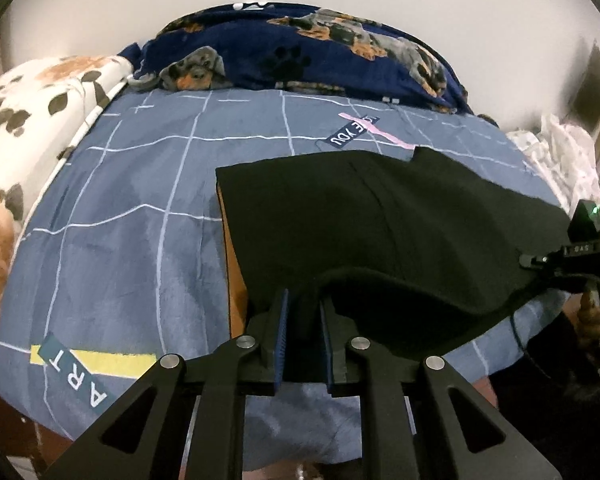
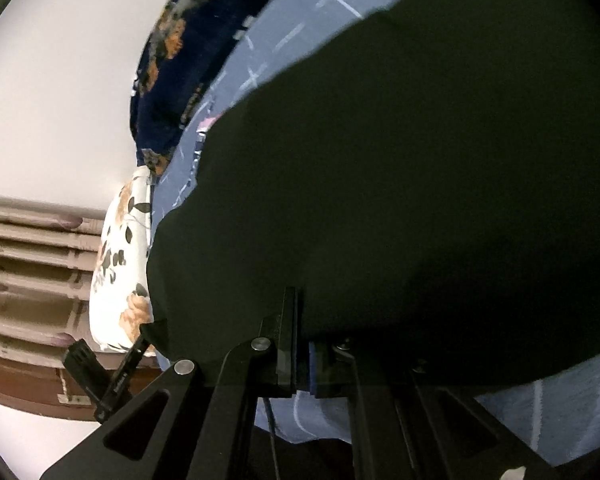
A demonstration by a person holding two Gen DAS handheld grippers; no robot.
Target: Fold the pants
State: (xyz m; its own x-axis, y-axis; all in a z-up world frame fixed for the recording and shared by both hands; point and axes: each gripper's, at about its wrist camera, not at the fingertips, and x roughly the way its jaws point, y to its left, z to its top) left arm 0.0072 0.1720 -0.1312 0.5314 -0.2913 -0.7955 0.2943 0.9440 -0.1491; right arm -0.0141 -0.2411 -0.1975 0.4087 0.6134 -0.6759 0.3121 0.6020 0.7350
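The black pants [image 1: 380, 216] lie partly folded on a blue grid-patterned bedsheet [image 1: 132, 208], their near edge lifted off the bed. My left gripper [image 1: 305, 304] is shut on that near edge at its left part. My right gripper [image 1: 548, 260] shows at the right side of the left wrist view, holding the same edge at its right corner. In the right wrist view the pants [image 2: 400, 180] drape over and hide most of my right gripper [image 2: 306, 320], which is shut on the cloth; only its left finger [image 2: 288, 320] shows.
A navy dog-print blanket [image 1: 320, 52] lies bunched at the far side of the bed. A white floral pillow [image 1: 28, 112] sits at the left. White crumpled cloth [image 1: 560, 152] lies at the right edge. A wall stands behind the bed.
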